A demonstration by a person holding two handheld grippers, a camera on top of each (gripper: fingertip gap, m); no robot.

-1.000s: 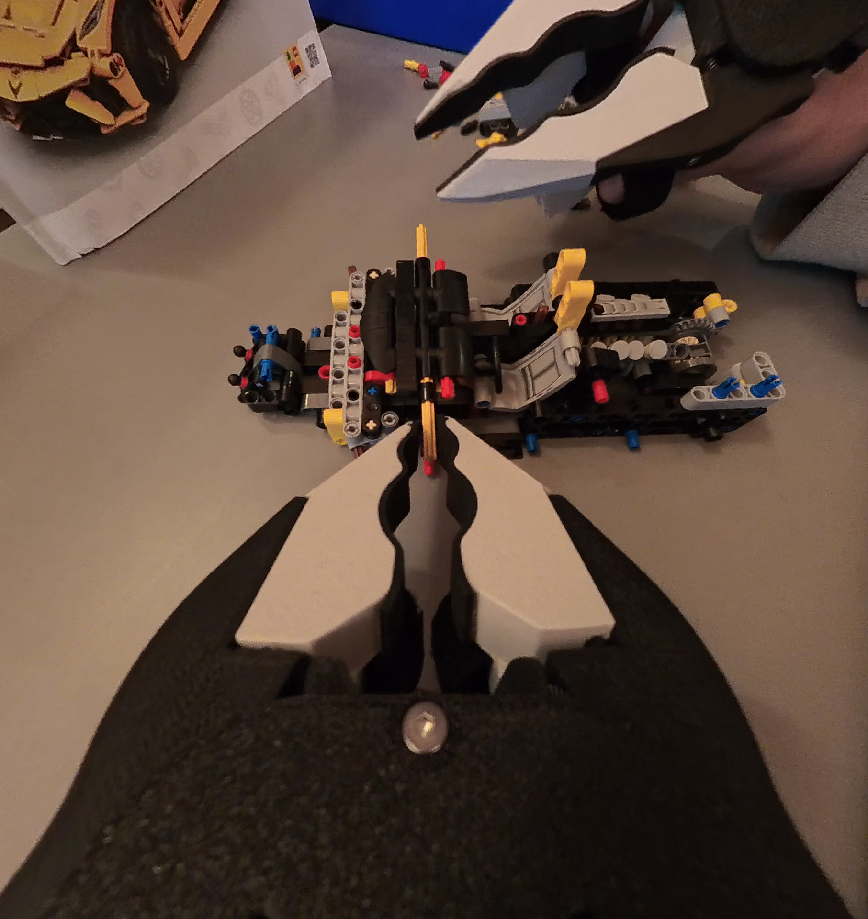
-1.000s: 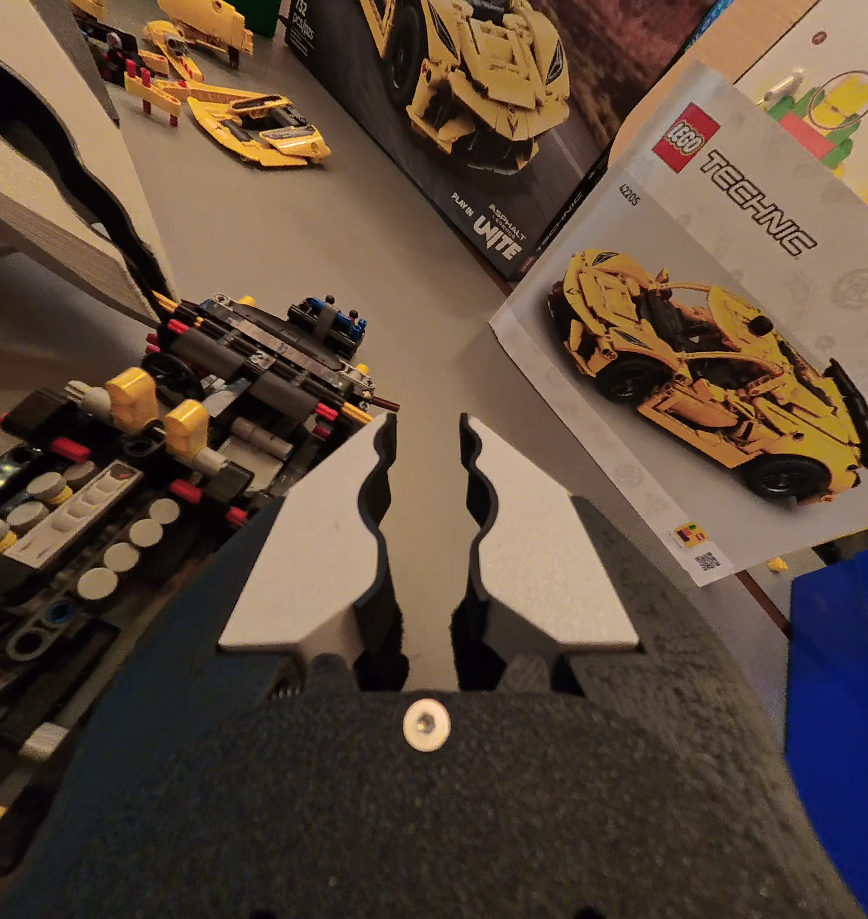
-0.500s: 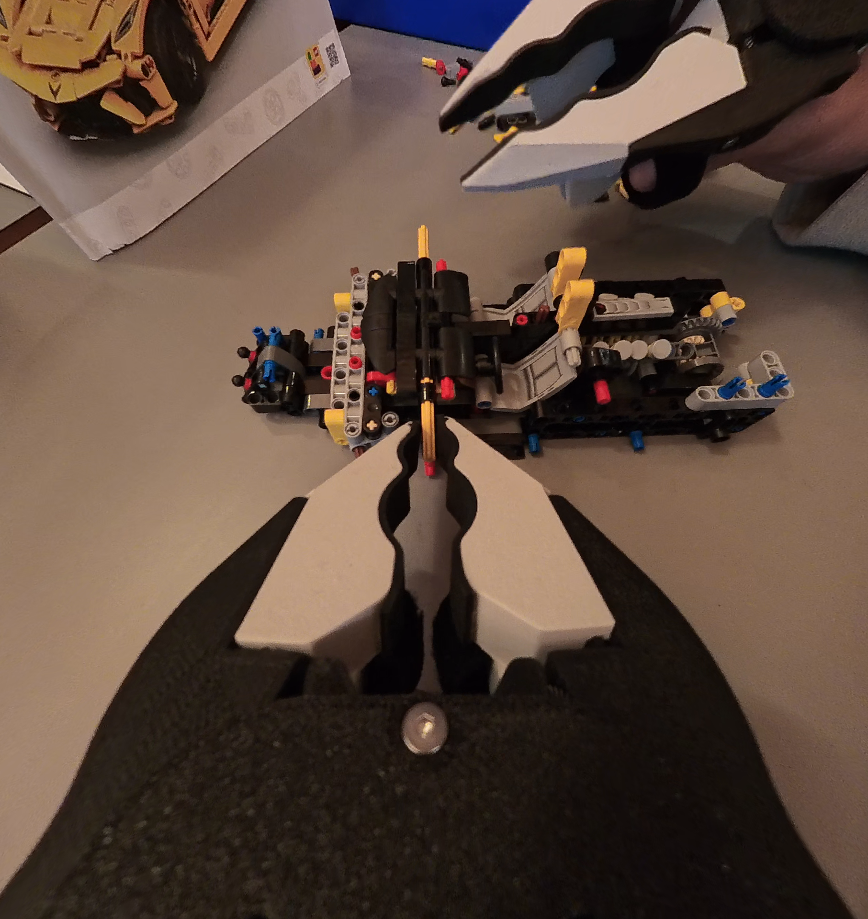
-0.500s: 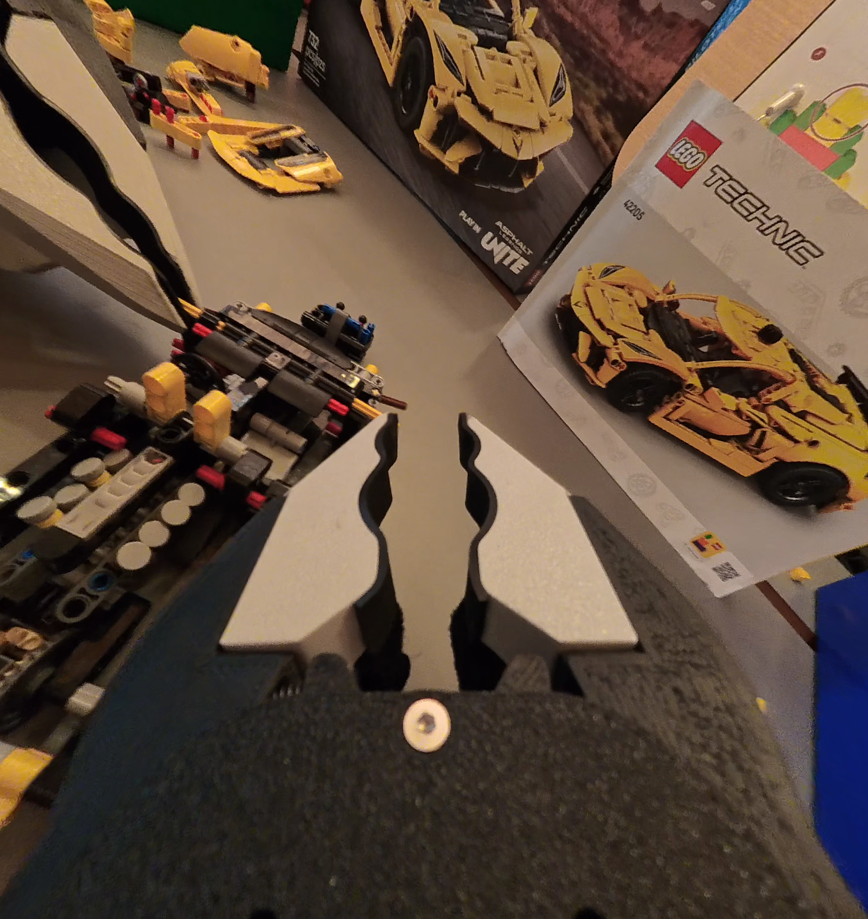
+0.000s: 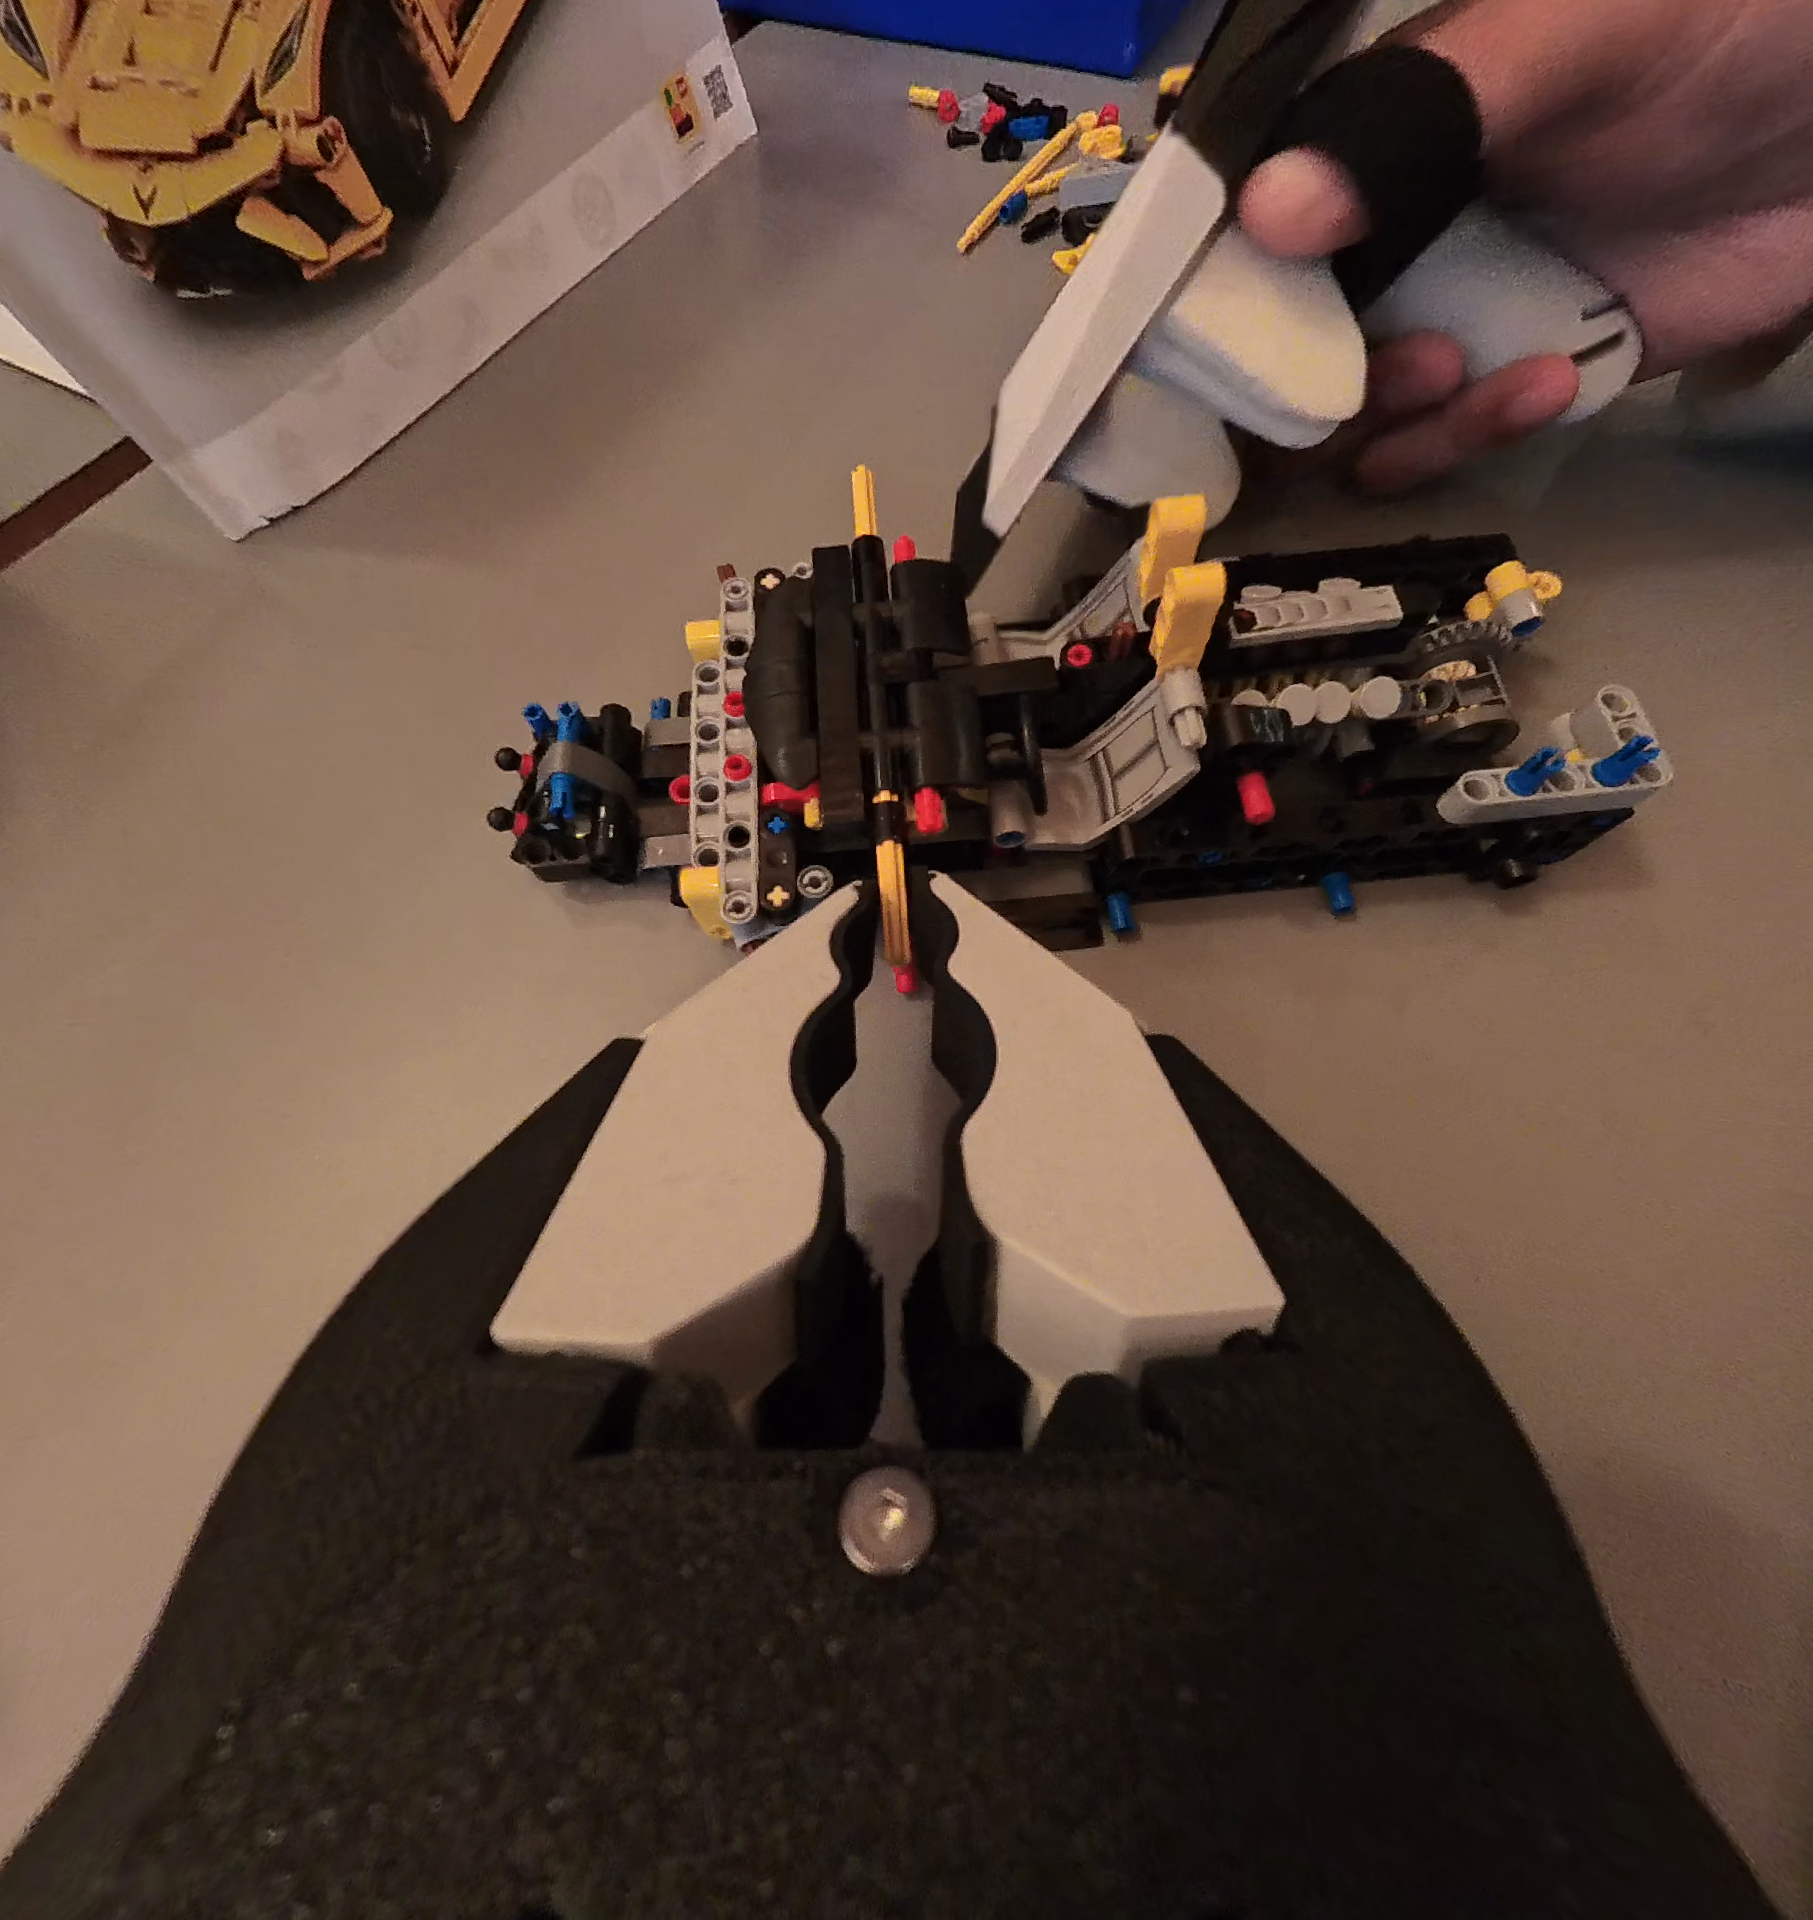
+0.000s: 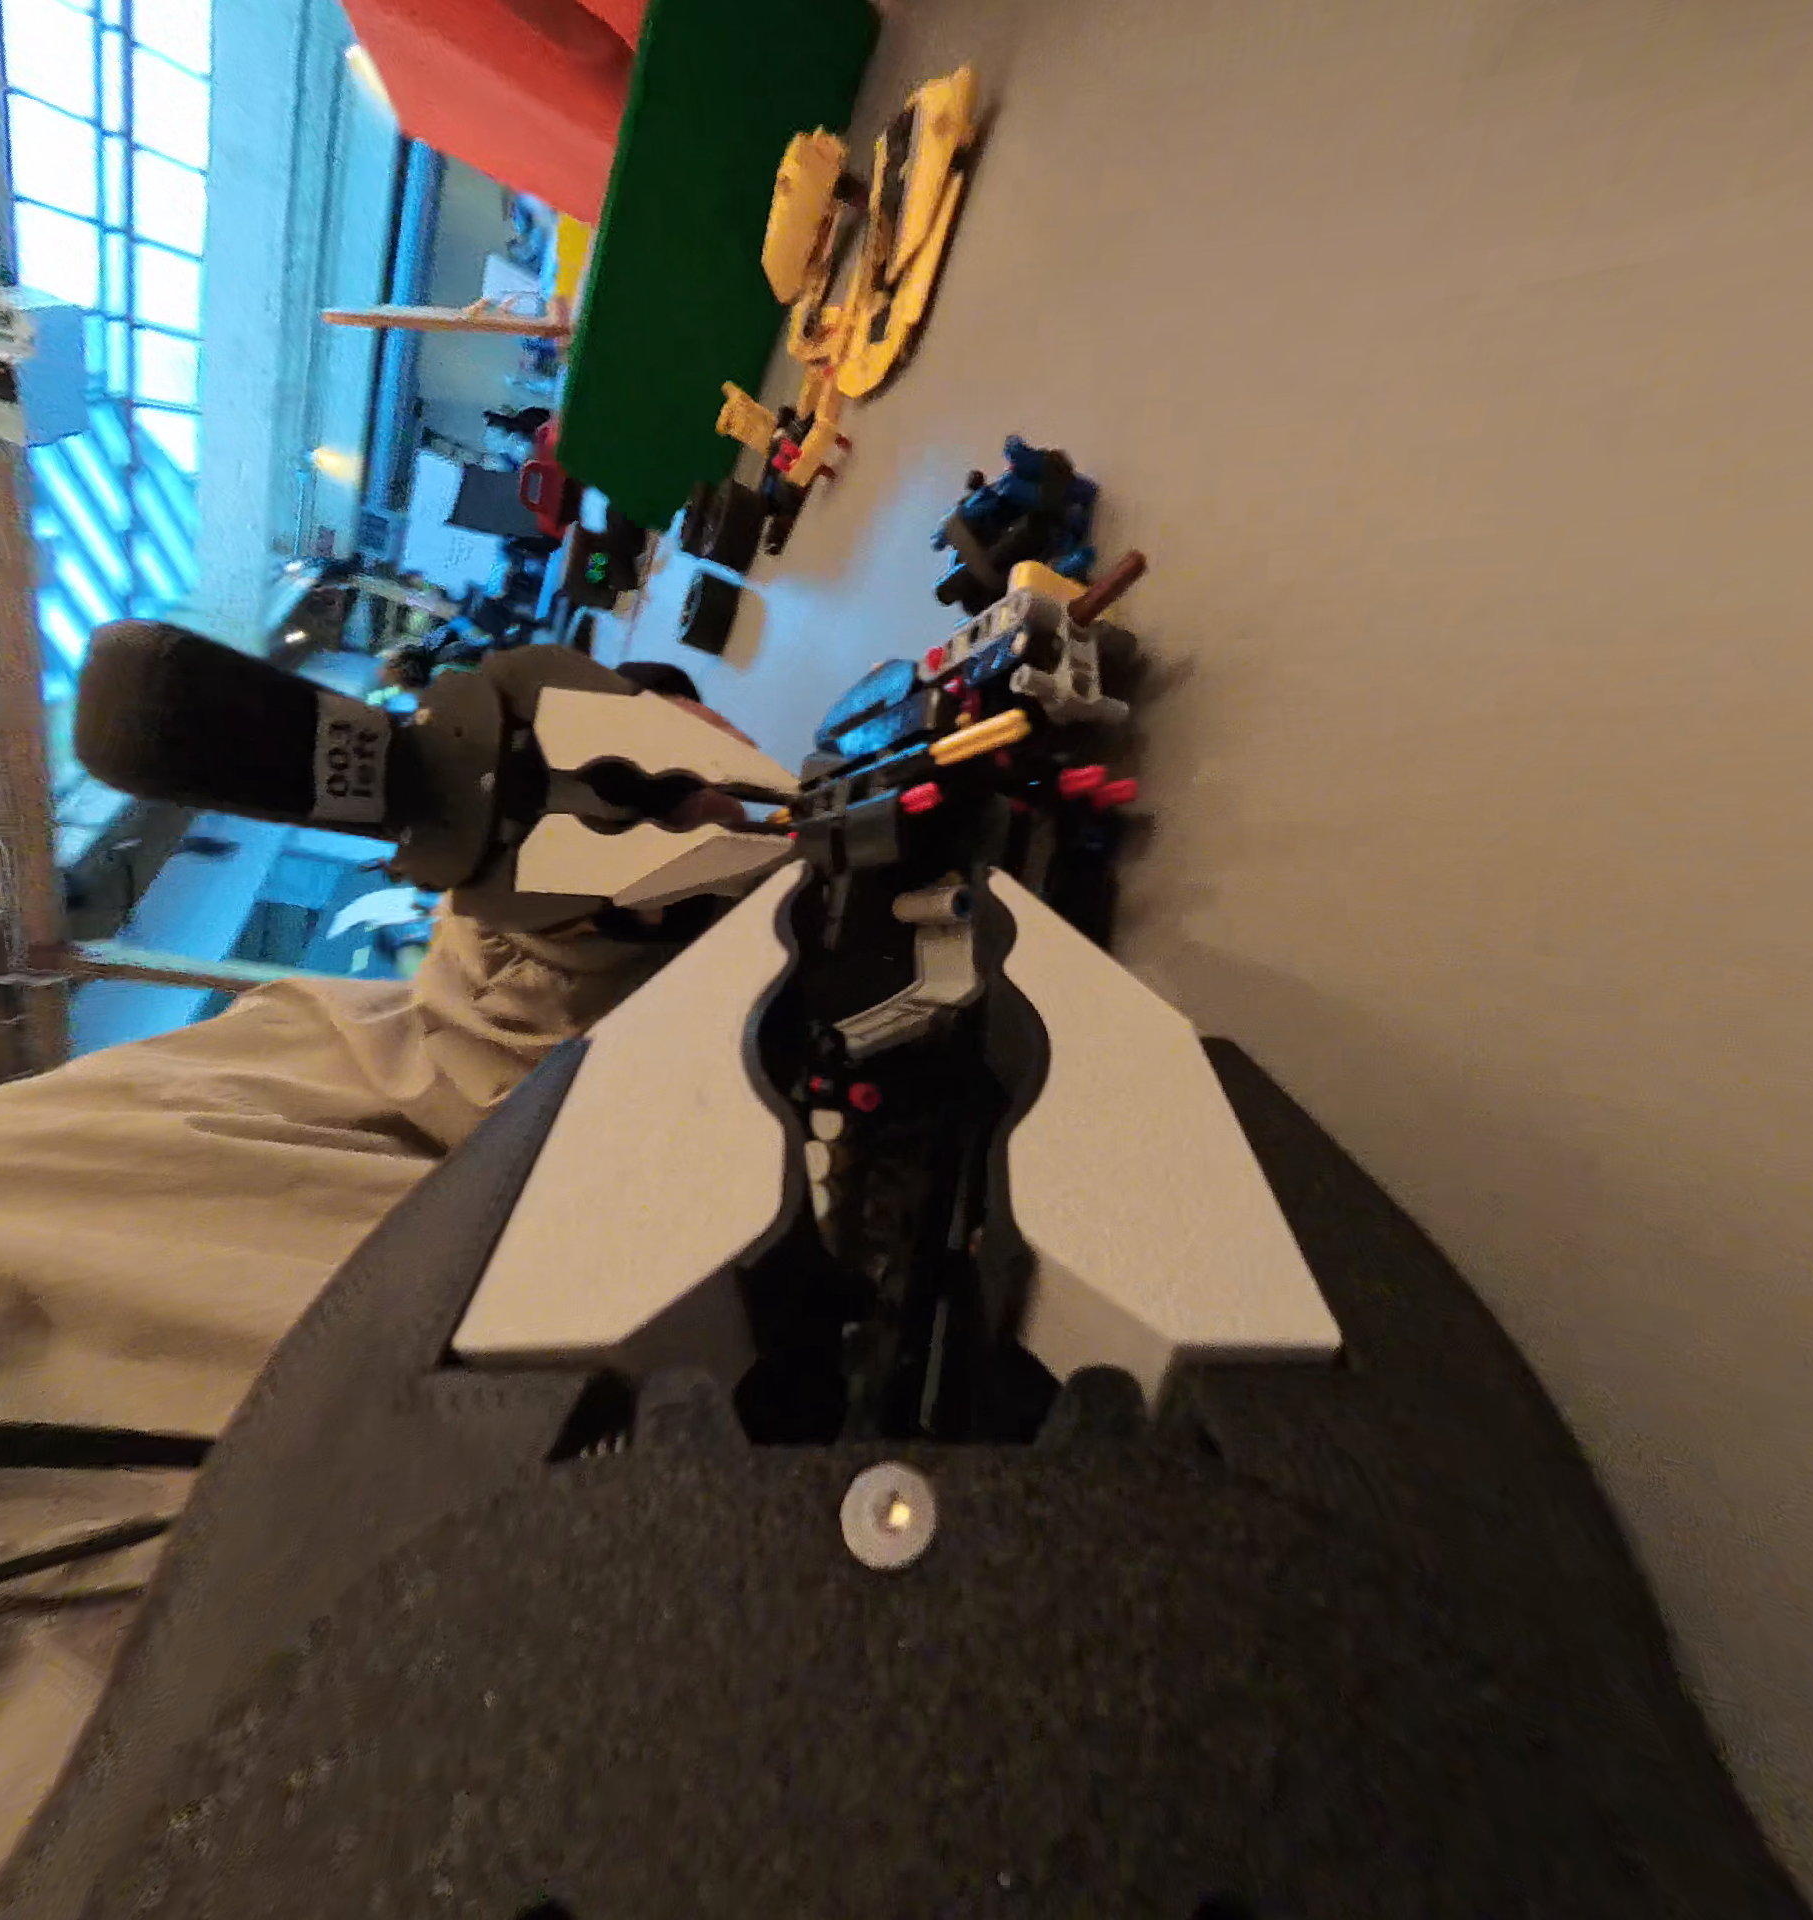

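Note:
A partly built black and grey brick car chassis (image 5: 1089, 748) lies on the grey table (image 5: 258, 935). A thin yellow axle (image 5: 891, 914) with a red tip sticks out of its near side. My left gripper (image 5: 897, 894) is shut on that axle end; it also shows in the right wrist view (image 6: 788, 816). My right gripper (image 6: 897, 883) is rolled on its side and open. Its fingers straddle the chassis (image 6: 985, 727), with a grey seat piece between them. In the left wrist view the right gripper (image 5: 980, 540) comes down at the chassis' far side, held by a hand (image 5: 1608, 208).
An instruction booklet (image 5: 362, 260) lies at the back left. Several loose small parts (image 5: 1037, 135) lie before a blue bin (image 5: 985, 31). Yellow body panels (image 6: 871, 239) lie by a green bin (image 6: 694, 260). A beige sleeve (image 6: 206, 1143) is on the left. Across from one pair of fingers to the other is roughly 7 cm.
My right gripper has rolled onto its side, come down over the chassis from the far side and opened a little wider. My left gripper has stayed on the axle.

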